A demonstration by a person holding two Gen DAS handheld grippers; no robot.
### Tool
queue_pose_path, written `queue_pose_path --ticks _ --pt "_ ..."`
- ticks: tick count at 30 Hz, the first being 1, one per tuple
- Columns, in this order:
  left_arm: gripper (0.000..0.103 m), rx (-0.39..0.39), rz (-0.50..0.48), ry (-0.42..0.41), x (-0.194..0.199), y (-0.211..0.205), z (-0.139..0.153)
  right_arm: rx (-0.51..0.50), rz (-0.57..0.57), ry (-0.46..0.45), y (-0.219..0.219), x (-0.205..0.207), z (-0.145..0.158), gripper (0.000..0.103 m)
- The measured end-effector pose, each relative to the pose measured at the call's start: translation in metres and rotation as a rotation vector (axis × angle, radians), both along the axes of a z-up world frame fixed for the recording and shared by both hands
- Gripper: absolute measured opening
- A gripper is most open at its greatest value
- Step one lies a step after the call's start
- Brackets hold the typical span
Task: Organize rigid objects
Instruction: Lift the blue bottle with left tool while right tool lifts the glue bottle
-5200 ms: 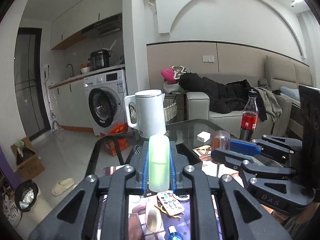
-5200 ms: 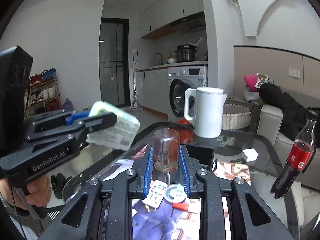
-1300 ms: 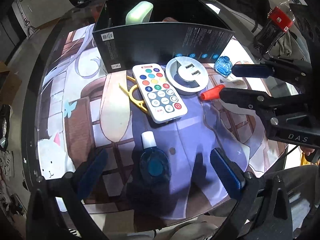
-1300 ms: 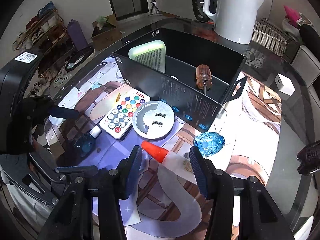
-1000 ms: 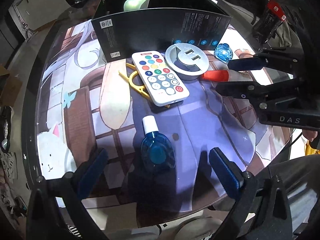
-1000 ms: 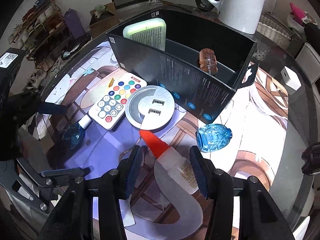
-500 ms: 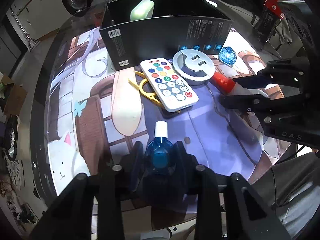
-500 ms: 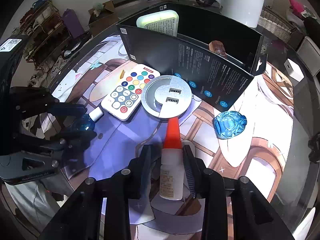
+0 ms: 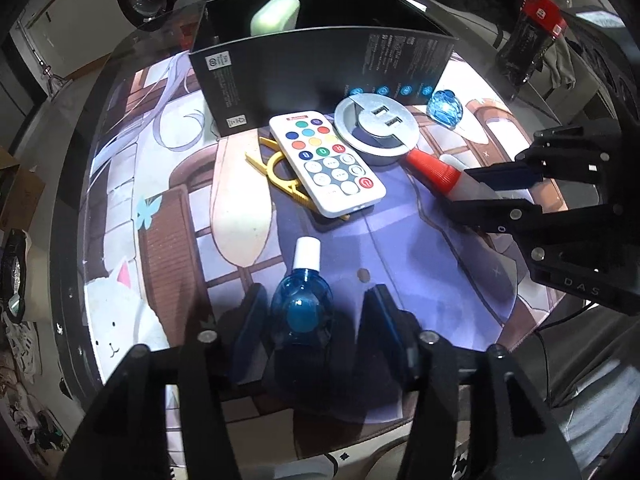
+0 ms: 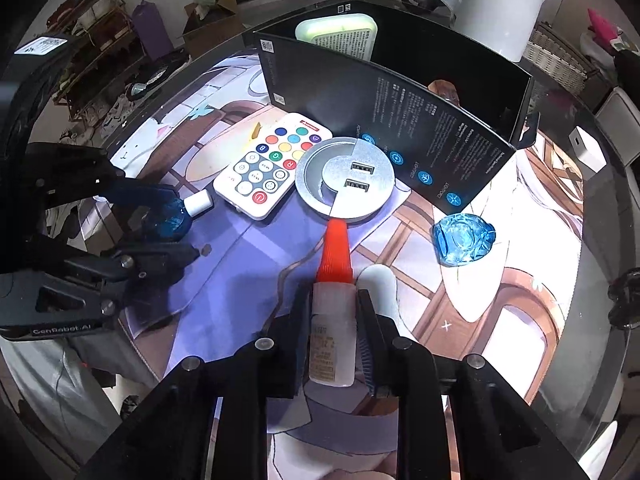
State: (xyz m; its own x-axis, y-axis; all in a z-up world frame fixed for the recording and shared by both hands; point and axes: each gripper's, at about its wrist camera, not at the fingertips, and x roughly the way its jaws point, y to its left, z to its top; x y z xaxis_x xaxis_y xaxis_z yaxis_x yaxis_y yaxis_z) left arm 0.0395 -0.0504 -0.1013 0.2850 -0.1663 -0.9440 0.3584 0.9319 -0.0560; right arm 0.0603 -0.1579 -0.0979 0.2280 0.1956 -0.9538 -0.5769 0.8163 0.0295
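Note:
My left gripper (image 9: 314, 310) straddles a small blue bottle with a white cap (image 9: 302, 306) lying on the printed mat; a narrow gap shows on each side. It also shows in the right wrist view (image 10: 168, 220). My right gripper (image 10: 334, 304) is shut on a white glue bottle with a red nozzle (image 10: 333, 312), also in the left wrist view (image 9: 436, 170). The black box (image 9: 320, 68) holds a pale green case (image 10: 338, 34) and a brown-handled screwdriver (image 10: 444, 90).
A white remote (image 9: 326, 162) lies over a yellow clip (image 9: 276, 170) beside a round silver USB hub (image 9: 376, 128). A blue glass piece (image 10: 464, 238) lies right of the hub. A white kettle (image 10: 496, 0) and a cola bottle (image 9: 528, 32) stand beyond the box.
Both grippers came down to the mat from open. The left closed in around the blue bottle. The right shut on the glue bottle, which now points along its fingers.

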Motion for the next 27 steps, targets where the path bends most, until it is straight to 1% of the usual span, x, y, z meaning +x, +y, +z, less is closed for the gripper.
queue_pose_path --ticks 1,5,7,8,9,10,11,13,14,16,18,24,27 --pt "0.058 0.019 -0.006 -0.011 -0.002 -0.002 0.000 -0.004 0.005 0.002 0.000 -0.002 0.000 0.023" --pt "0.058 0.002 0.002 -0.003 -0.002 0.001 0.001 -0.014 0.019 -0.002 -0.001 -0.005 0.000 0.023" --pt "0.055 -0.001 0.006 0.001 -0.001 0.003 0.002 -0.016 0.022 0.001 -0.001 -0.005 0.000 0.022" --pt "0.048 0.010 0.009 -0.006 -0.001 0.003 0.002 -0.019 0.027 -0.001 -0.001 -0.006 0.000 0.022" --pt "0.037 0.009 0.011 -0.014 -0.001 0.003 0.004 -0.021 0.031 -0.002 0.000 -0.006 0.000 0.021" --pt "0.031 0.007 0.013 -0.016 0.000 0.004 0.005 -0.021 0.034 -0.003 0.001 -0.007 0.000 0.021" --pt "0.029 0.000 0.012 -0.014 0.000 0.005 0.006 -0.023 0.041 -0.005 0.002 -0.007 0.000 0.021" --pt "0.028 -0.018 0.020 -0.009 0.001 0.007 0.007 -0.027 0.049 -0.015 0.004 -0.009 0.002 0.021" --pt "0.028 -0.013 0.024 -0.020 0.001 0.008 0.008 -0.023 0.048 -0.024 0.004 -0.010 0.004 0.021" --pt "0.028 0.000 0.018 -0.051 -0.001 0.008 0.012 -0.010 0.044 -0.040 0.005 -0.010 0.009 0.021" --pt "0.028 -0.024 0.017 -0.078 -0.004 0.009 0.020 0.003 0.041 -0.053 0.004 -0.009 0.015 0.021" --pt "0.028 -0.025 0.005 -0.183 -0.008 0.011 0.044 0.044 0.039 -0.062 0.002 -0.010 0.027 0.021" --pt "0.028 -0.031 0.011 -0.166 -0.006 0.013 0.042 0.020 0.062 -0.049 0.005 -0.013 0.022 0.021"
